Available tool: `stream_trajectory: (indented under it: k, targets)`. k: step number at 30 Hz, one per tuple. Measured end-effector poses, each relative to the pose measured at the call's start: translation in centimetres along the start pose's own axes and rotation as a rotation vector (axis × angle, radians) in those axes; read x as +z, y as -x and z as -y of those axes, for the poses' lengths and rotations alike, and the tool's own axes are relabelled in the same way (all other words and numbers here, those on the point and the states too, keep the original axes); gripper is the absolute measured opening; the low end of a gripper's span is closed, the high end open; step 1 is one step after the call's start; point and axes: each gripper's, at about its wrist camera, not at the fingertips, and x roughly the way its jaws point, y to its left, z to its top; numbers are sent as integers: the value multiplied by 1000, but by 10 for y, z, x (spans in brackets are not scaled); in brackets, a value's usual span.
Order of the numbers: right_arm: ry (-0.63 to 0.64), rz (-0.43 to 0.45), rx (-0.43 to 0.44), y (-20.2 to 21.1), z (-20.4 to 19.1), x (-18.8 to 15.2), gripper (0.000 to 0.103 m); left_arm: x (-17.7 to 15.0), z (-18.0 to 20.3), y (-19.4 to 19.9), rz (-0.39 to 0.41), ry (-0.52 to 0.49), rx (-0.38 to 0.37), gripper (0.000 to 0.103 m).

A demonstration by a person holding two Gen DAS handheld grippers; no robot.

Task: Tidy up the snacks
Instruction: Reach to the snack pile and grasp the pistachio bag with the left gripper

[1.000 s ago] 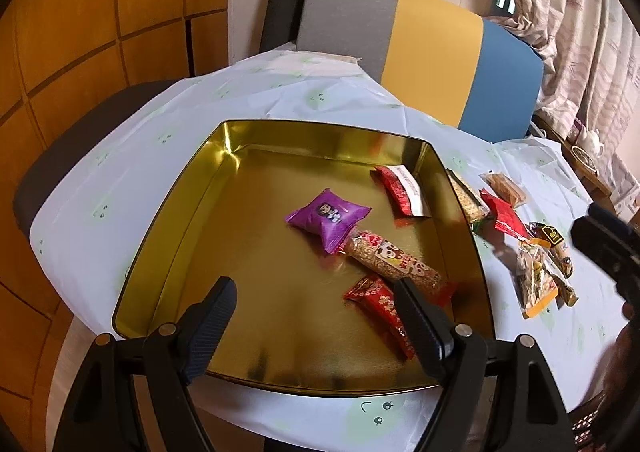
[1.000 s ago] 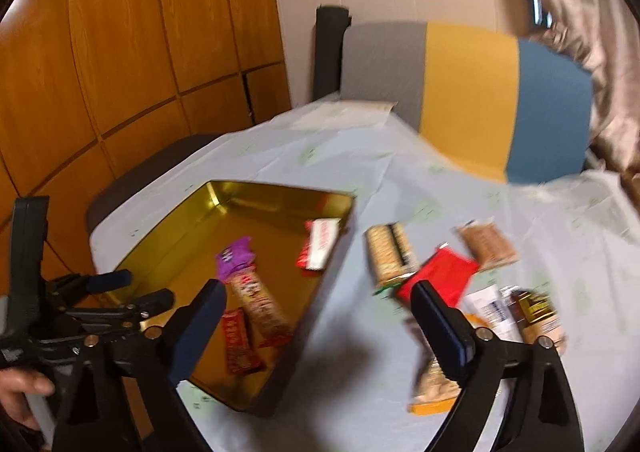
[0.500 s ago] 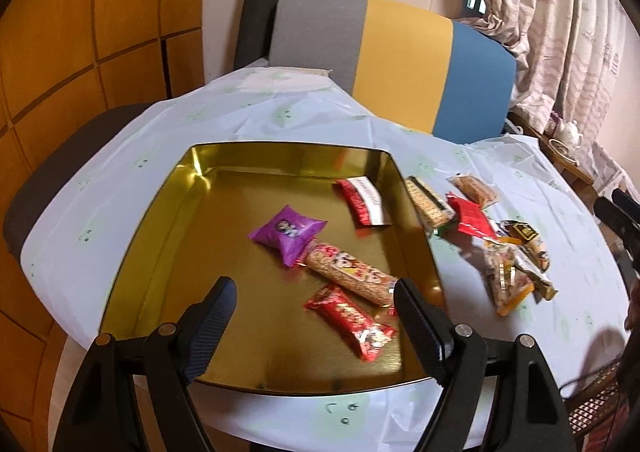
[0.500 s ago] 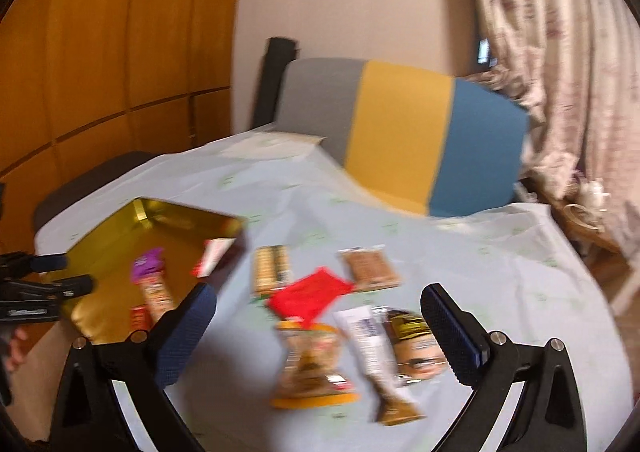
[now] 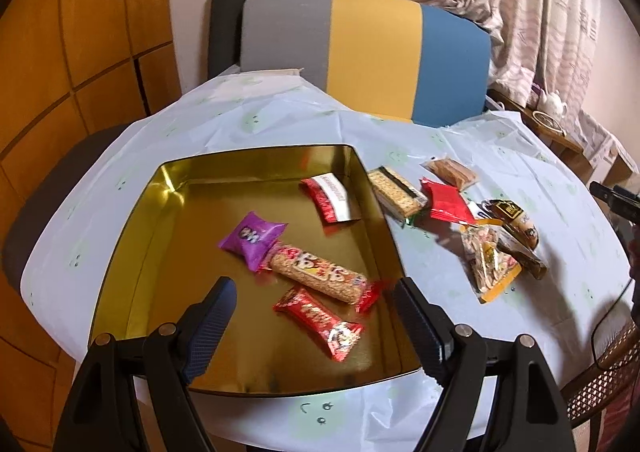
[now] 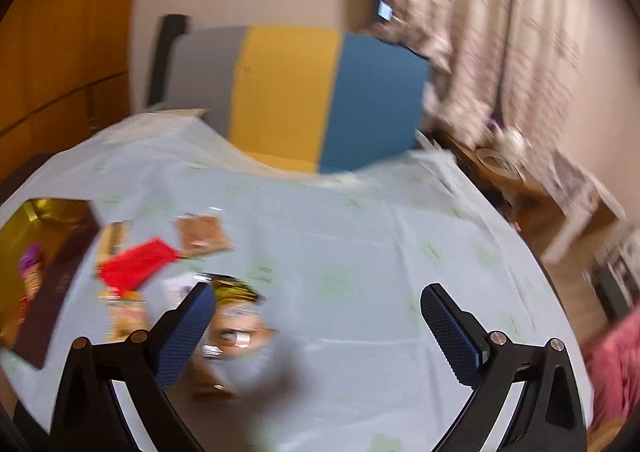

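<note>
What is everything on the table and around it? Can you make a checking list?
Surface: round table with a pale cloth.
Job's things: gold tin holds four snacks: purple pack, long cereal bar, red bar, red-and-white pack. More snacks lie loose on the cloth right of it, including a red pack.
Clutter: nothing seen.
Grippers: left gripper open over the tin; right gripper open over the cloth, empty.
Cables: thin black cable at the right edge.
Surroundings: striped chair, curtains, wood wall panels.

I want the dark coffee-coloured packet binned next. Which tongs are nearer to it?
The right tongs: the dark packet lies just beside their left finger. The left tongs hang open over the gold tin, well across the table from it.
</note>
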Motion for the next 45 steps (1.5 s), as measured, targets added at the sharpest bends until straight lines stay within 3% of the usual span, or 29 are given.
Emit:
stream_trajectory:
  k: [3, 7, 13, 16, 22, 27, 34, 37, 39, 42, 44, 45]
  targets:
    - [-165, -65, -28, -20, 42, -10, 103, 4, 13, -1, -5, -33, -20, 82]
    - [-415, -67, 65, -23, 85, -15, 103, 10, 31, -6, -27, -58, -58, 82]
    - [-588, -88, 106, -25, 116, -27, 103, 21, 74, -18, -80, -128, -155, 82]
    - [-630, -117, 126, -31, 119, -29, 103, 25, 95, -31, -135, -147, -202, 75]
    - [-600, -114, 119, -27, 107, -29, 103, 28, 140, -66, -243, -156, -280, 57]
    - [-603, -108, 127, -28, 108, -29, 103, 32, 159, -100, -311, -80, -307, 57]
    - [-607, -96, 126, -26, 108, -28, 103, 39, 167, -135, -327, 54, -258, 61]
    - [-593, -98, 141, -27, 104, -27, 103, 33, 177, -151, -361, 16, -249, 61]
    - [-571, -99, 143, -28, 101, -25, 103, 27, 182, -149, -318, -39, -234, 60]
    - [-528, -105, 143, -29, 93, -23, 103, 20, 187, -140, -298, -123, -246, 45]
    - [-492, -99, 137, -28, 88, -21, 98, 15, 182, -133, -310, -139, -277, 44]
    - [-479, -100, 133, -28, 86, -21, 91, 11, 181, -129, -305, -156, -276, 44]
